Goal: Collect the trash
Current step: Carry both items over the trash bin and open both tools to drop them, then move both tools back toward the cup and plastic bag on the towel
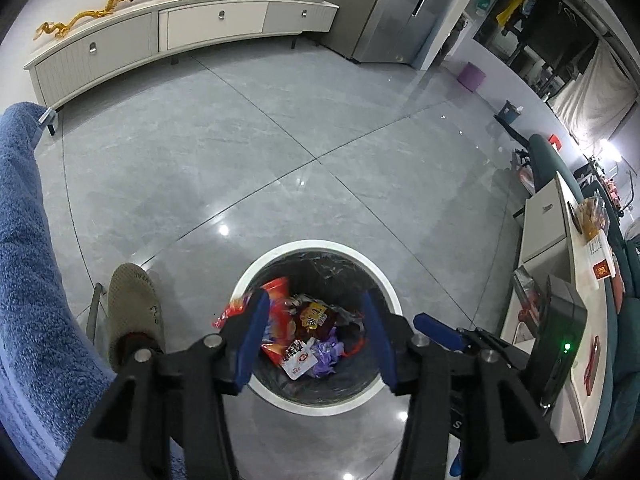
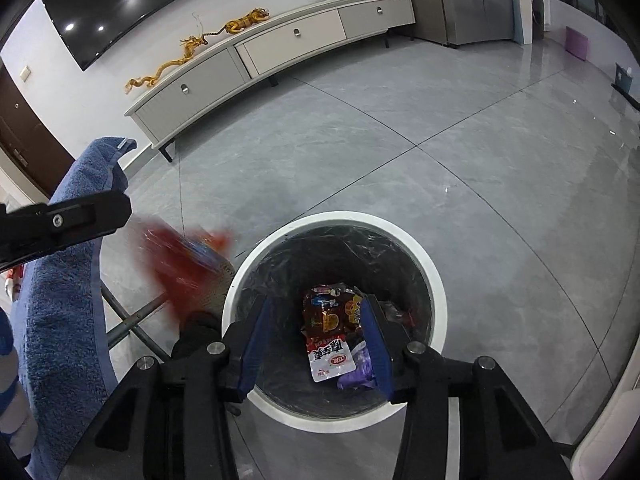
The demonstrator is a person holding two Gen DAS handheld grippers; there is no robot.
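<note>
From the left wrist camera we see our left tongs (image 1: 316,320) spread wide over the white-rimmed bin (image 1: 390,292), pinching nothing. A red snack wrapper (image 1: 276,300) lies against the left blue finger at about 10 o'clock of the bin mouth, partly over the rim; whether it touches the finger we cannot tell. Lower in the black liner sit a white-and-red packet (image 1: 298,358), a dark sauce packet (image 1: 314,316) and purple wrapping (image 1: 328,354). A beige slipper (image 1: 134,304) rests on the floor at 9 o'clock of the bin, and a blue towel (image 1: 32,260) hangs farther left.

From the right wrist camera our right tongs (image 2: 316,328) are also spread and empty above the bin (image 2: 438,276). The red wrapper (image 2: 180,260) shows as a blur at 9 o'clock, outside the rim. The white-and-red packet (image 2: 330,356) lies near the bin's centre.
</note>
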